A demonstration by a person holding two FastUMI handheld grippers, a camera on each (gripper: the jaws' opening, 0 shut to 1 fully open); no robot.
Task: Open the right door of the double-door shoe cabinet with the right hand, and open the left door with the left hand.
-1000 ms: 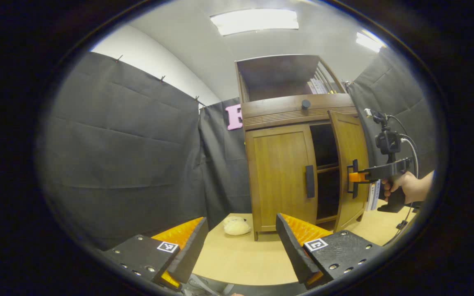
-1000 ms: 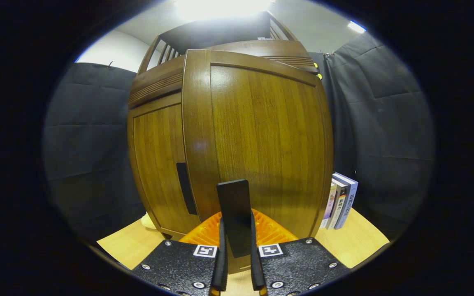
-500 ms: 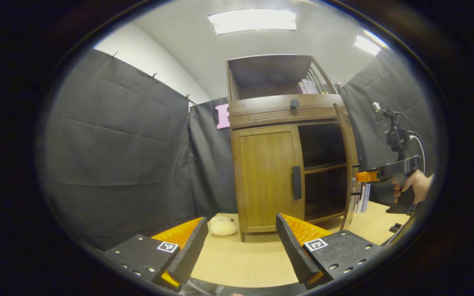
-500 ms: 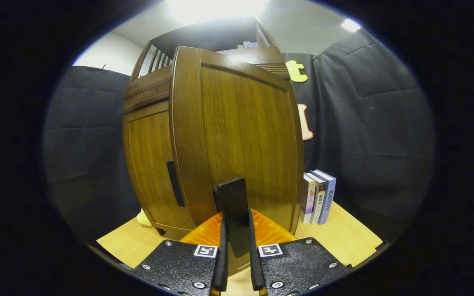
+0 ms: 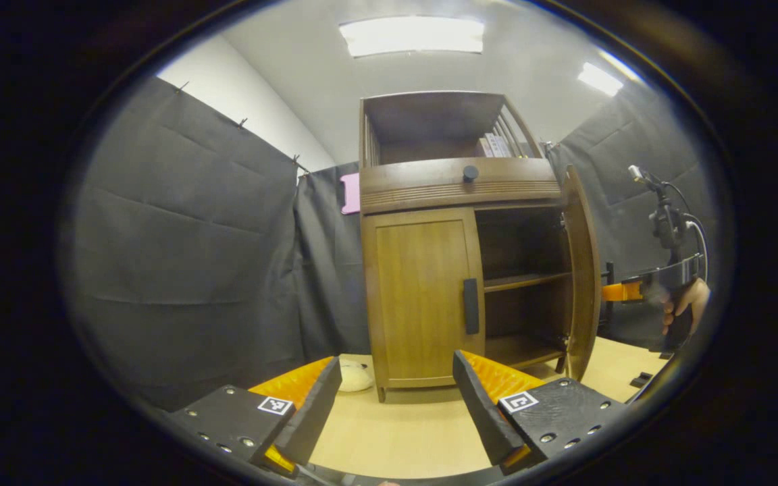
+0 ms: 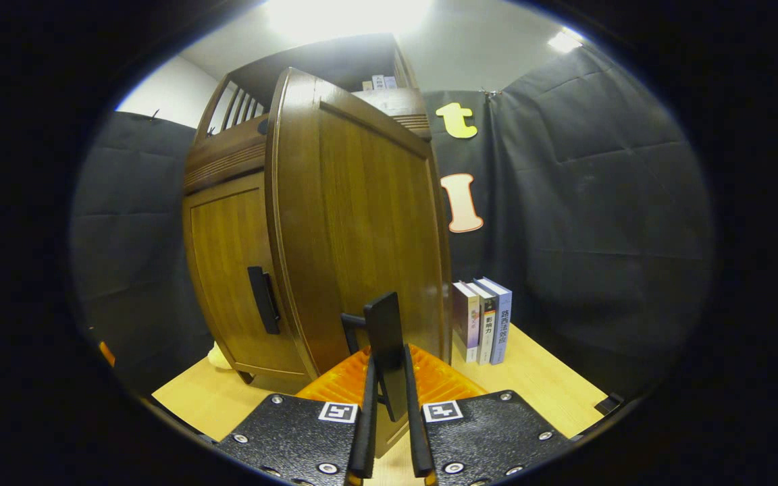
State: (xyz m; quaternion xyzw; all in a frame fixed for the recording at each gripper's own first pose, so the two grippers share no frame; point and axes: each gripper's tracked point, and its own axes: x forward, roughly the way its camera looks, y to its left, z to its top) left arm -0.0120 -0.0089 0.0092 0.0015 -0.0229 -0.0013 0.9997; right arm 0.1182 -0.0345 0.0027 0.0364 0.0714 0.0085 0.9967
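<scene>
We have swung the right door (image 6: 355, 223) wide since a second ago, right gripper (image 6: 387, 432) jaws clamped on its handle (image 6: 384, 344), while the left gripper (image 5: 396, 405), jaws open, faces the closed left door (image 5: 419, 297).

upright books (image 6: 482, 321), pale plush toy (image 5: 355, 375)

Both views toward cabinet (image 5: 456, 270), right nearer.

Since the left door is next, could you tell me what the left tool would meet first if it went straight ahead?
Probably the closed left door, near its black handle. The open left tool points there over bare tabletop; depth is unclear.
</scene>
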